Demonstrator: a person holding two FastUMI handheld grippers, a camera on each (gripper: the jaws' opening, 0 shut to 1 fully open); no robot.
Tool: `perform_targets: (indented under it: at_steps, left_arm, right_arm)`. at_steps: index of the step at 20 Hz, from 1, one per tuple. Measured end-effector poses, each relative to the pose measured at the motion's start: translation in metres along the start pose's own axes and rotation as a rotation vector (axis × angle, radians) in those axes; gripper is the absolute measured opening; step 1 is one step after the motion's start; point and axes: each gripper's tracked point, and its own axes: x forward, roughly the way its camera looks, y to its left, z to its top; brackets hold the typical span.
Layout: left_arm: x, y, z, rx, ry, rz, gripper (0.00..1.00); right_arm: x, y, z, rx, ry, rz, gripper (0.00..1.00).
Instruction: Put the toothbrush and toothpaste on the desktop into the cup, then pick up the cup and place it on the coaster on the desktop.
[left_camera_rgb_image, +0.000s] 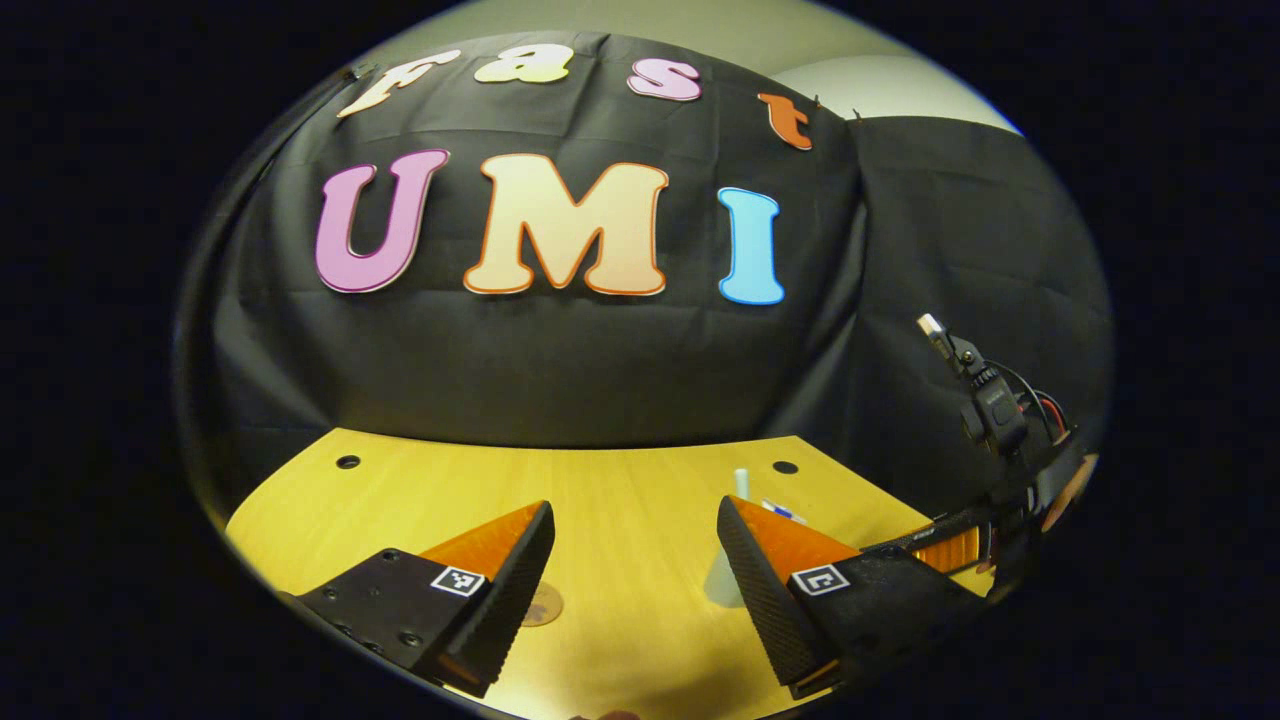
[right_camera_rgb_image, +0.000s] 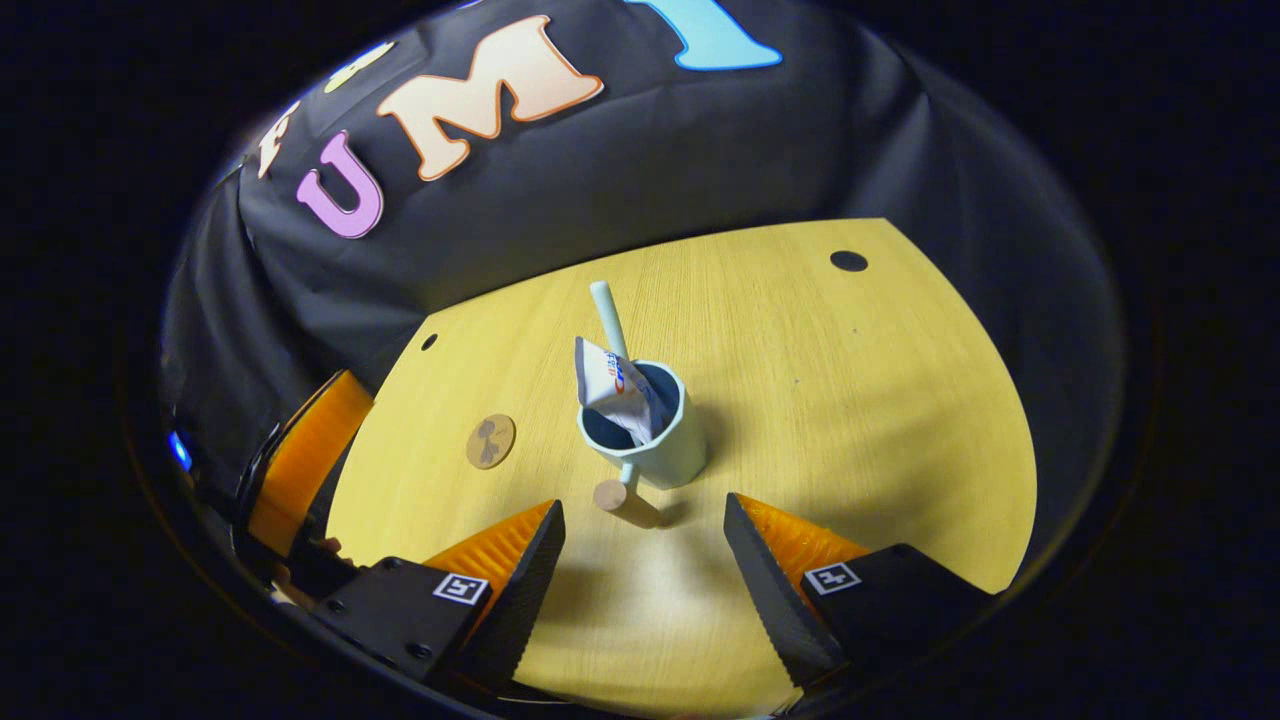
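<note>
A pale blue cup (right_camera_rgb_image: 660, 450) stands upright on the yellow wooden desktop (right_camera_rgb_image: 850, 400). A white toothpaste tube (right_camera_rgb_image: 608, 385) and a pale toothbrush (right_camera_rgb_image: 606, 310) stick up out of it. The cup's handle (right_camera_rgb_image: 612, 492) points toward my right gripper (right_camera_rgb_image: 642, 502), which hovers open just short of it, holding nothing. A round wooden coaster (right_camera_rgb_image: 490, 441) lies left of the cup. My left gripper (left_camera_rgb_image: 635, 503) is open above the desk. Its right finger hides most of the cup (left_camera_rgb_image: 722, 580), and its left finger covers part of the coaster (left_camera_rgb_image: 545, 605).
Black cloth walls close off the back and sides of the desk. Small dark holes (right_camera_rgb_image: 849, 261) (right_camera_rgb_image: 429, 341) sit near the desk's far corners. The left gripper (right_camera_rgb_image: 300, 460) shows at the desk's left edge, the right gripper (left_camera_rgb_image: 960, 545) at the right edge.
</note>
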Motion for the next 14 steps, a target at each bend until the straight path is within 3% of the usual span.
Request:
perform_targets:
  at_steps: [4, 5, 7, 14]
  left_arm:
    - [-0.019, 0.037, -0.014, -0.008, 0.038, 0.055, 0.95]
    - [-0.025, 0.046, -0.017, -0.009, 0.043, 0.067, 0.95]
    - [-0.036, 0.061, -0.024, -0.015, 0.058, 0.090, 0.95]
    - [-0.071, 0.114, -0.045, -0.052, 0.106, 0.186, 0.95]
  right_arm:
    - [0.024, 0.000, -0.008, -0.002, 0.103, -0.054, 0.98]
    - [0.030, 0.003, -0.010, 0.005, 0.122, -0.058, 0.94]
    - [0.043, 0.010, -0.010, 0.027, 0.149, -0.056, 0.98]
    - [0.083, 0.005, -0.011, 0.038, 0.237, -0.143, 0.98]
